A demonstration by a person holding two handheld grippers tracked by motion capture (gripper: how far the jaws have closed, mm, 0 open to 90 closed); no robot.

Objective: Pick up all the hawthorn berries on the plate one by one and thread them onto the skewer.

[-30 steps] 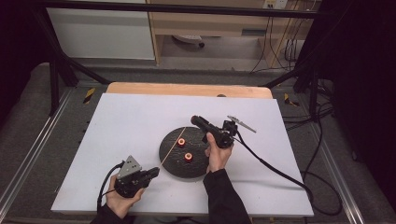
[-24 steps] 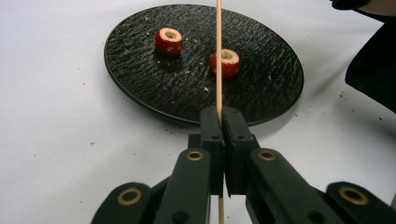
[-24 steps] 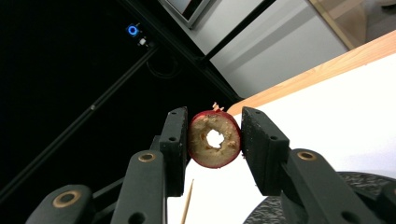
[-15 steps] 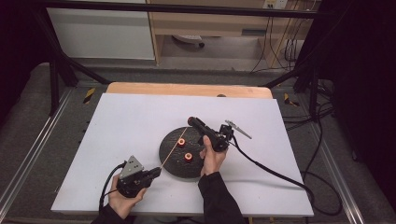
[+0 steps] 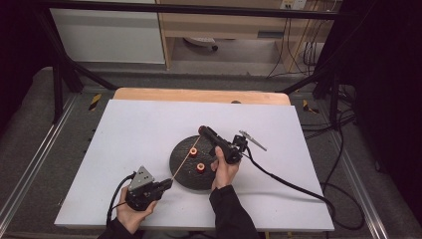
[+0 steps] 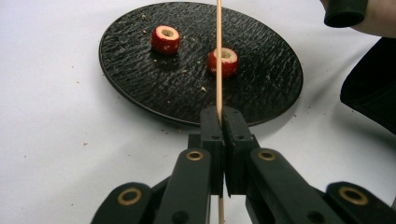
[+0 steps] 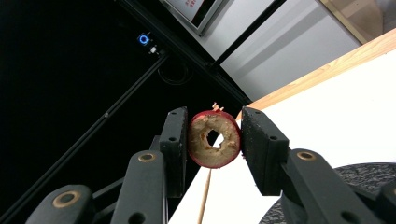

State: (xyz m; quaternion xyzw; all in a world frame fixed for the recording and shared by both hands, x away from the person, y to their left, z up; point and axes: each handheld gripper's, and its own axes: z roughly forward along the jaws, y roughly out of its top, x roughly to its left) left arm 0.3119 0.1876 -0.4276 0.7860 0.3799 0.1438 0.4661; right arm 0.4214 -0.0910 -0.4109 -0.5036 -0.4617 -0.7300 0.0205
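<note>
Clamping skewer [image 6: 218, 56] in left gripper [image 6: 223, 122] fingers, right gripper [image 7: 214, 140] fingers pinching cored fruit ring [image 7: 214, 138]

Lab or test rig room, not home. Bench [image 5: 149, 124] with white top sheet on wooden board, boxed in by black metal frame bars [image 5: 69, 74]. Aluminium rails [image 5: 30, 159] along both sides, grey carpet floor [image 5: 30, 99]. Loose cables [image 5: 343, 149] trailing right, wall socket [image 5: 290, 4] with plugged leads at back. Small blue-lit device [image 7: 144, 39] mounted on frame. Dark surroundings, plain white cabinet [image 5: 109, 35] behind.
</note>
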